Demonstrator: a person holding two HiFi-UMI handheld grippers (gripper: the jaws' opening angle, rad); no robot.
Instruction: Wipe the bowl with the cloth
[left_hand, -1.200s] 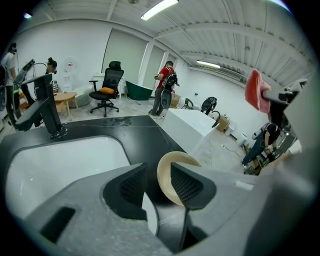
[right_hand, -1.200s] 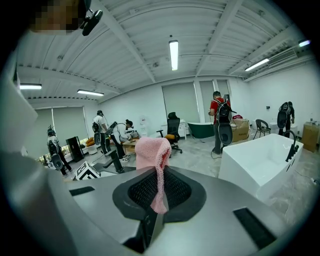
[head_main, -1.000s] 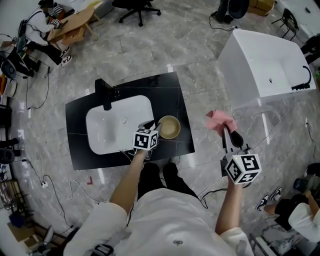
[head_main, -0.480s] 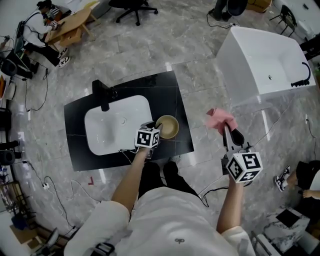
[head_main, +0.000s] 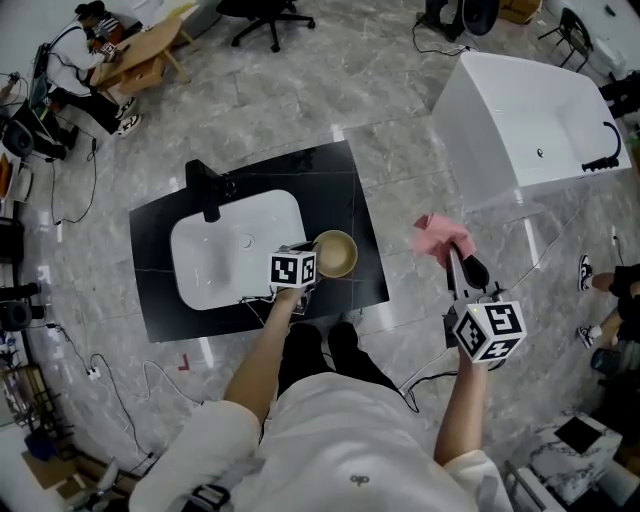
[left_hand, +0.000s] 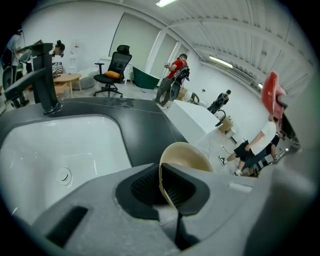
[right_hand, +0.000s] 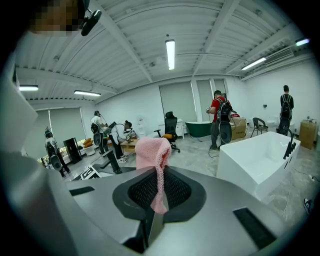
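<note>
Now | left gripper (left_hand: 165, 186) just closed on tan bowl (head_main: 338, 253) rim | right gripper (right_hand: 157, 196) pinches pink cloth (right_hand: 151, 149)

Knitted pink cloth (right_hand: 152, 150), smooth beige bowl (head_main: 337, 253), glossy white basin (head_main: 200, 272), polished black countertop (head_main: 335, 185)

The bowl (head_main: 337, 254) is plain pale tan, the cloth (head_main: 441, 239) a pink knit. My tabletop (head_main: 345, 185) is black with a white sink (head_main: 200, 270) and a black tap (head_main: 208, 190), over a grey marble-veined floor (head_main: 300, 90). My left hand-held gripper (head_main: 314, 256) and right hand-held gripper (head_main: 455, 258) are grey with black ribbed pads (left_hand: 144, 186), each bearing a white cube (head_main: 293, 270) with black square markers.
</note>
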